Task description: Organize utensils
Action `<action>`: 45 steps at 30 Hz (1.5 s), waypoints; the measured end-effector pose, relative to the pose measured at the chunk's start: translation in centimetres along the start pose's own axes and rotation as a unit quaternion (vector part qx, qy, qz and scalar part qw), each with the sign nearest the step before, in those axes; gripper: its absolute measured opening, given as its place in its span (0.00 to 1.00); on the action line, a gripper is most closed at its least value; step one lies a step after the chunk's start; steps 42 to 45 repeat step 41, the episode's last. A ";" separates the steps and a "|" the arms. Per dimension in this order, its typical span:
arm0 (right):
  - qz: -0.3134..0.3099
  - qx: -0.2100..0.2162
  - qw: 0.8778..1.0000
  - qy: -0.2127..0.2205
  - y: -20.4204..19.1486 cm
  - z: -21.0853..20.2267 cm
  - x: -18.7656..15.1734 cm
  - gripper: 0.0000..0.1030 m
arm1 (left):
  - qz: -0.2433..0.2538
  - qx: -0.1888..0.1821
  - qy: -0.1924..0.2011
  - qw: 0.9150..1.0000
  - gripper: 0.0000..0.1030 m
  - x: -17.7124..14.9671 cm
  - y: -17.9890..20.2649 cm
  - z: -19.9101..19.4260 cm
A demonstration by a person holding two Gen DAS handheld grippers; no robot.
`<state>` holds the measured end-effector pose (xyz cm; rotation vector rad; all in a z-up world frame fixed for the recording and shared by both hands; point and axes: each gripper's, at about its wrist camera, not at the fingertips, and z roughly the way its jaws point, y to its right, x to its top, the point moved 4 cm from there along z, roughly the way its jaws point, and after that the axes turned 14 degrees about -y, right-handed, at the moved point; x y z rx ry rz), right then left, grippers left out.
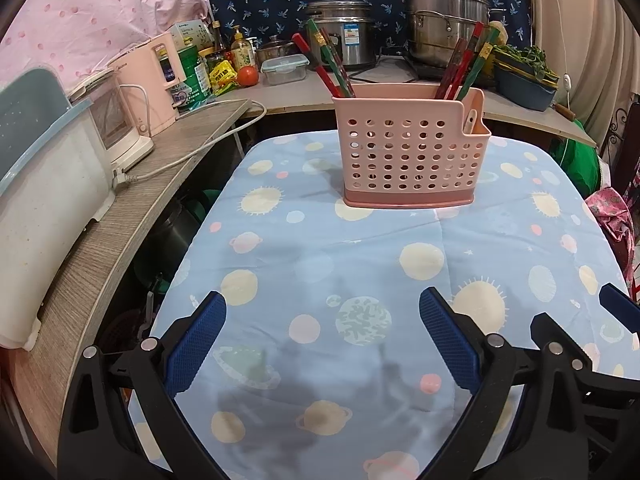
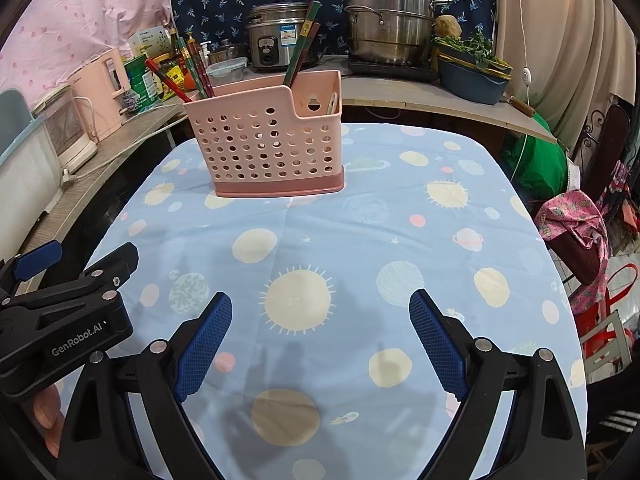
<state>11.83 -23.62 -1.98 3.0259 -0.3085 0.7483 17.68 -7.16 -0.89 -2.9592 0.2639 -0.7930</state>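
Left gripper [image 1: 322, 320]: jaws spread wide, nothing between them, hovering over the tablecloth [image 1: 360, 240].
Right gripper [image 2: 320, 320]: likewise released and empty, just beside the left one.
Pink caddy [image 1: 408, 152]: upright at the far middle of the table, well apart from both grippers.
Chopsticks [image 1: 328, 64]: red and green, standing tilted in the caddy's two ends; a pale utensil [image 2: 332, 104] sits in the side pocket.
Cloth: no loose utensils visible.
Progress: judged complete or nearly so; nothing visibly left to sort.

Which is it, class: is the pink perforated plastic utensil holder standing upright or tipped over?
Upright. The pink perforated plastic utensil holder sits flat on its darker base on the blue planet-print tablecloth, red and green chopsticks sticking out the top.
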 end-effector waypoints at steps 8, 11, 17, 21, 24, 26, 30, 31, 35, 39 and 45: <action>0.000 0.000 1.000 0.000 0.0 0.1 0.0 0.84 | 0.001 0.000 -0.001 1.000 0.90 0.0 -0.1 0.1; 0.000 0.000 1.000 0.000 0.0 0.1 0.0 0.84 | 0.000 0.001 -0.002 1.000 0.90 0.0 -0.1 0.1; 0.000 0.000 1.000 -0.001 -0.1 0.2 0.0 0.84 | 0.000 0.000 -0.004 1.000 0.90 0.0 -0.2 0.4; 0.000 0.000 1.000 -0.001 -0.2 0.2 0.0 0.84 | 0.001 0.001 -0.004 1.000 0.90 0.1 -0.2 0.4; 0.000 0.000 1.000 -0.002 -0.1 0.2 0.0 0.84 | 0.001 0.002 -0.004 1.000 0.90 0.1 -0.2 0.4; 0.000 0.001 1.000 -0.002 -0.1 0.3 0.0 0.84 | 0.001 0.002 -0.004 1.000 0.90 0.1 -0.2 0.4; -0.001 0.000 1.000 -0.001 -0.1 0.3 0.0 0.84 | 0.000 0.001 -0.004 1.000 0.90 0.1 -0.2 0.5; 0.000 0.001 1.000 -0.002 -0.1 0.4 0.0 0.84 | 0.001 0.001 -0.004 1.000 0.90 0.1 -0.2 0.6; -0.001 0.000 1.000 -0.002 -0.2 0.5 0.1 0.84 | 0.001 0.001 -0.004 1.000 0.90 0.1 -0.3 0.7; -0.004 -0.005 1.000 0.002 -0.4 0.6 0.2 0.84 | 0.000 -0.001 -0.007 1.000 0.90 0.1 -0.4 0.9; -0.007 -0.011 1.000 0.006 -0.5 0.5 0.3 0.86 | 0.000 0.000 -0.007 1.000 0.90 0.2 -0.3 0.9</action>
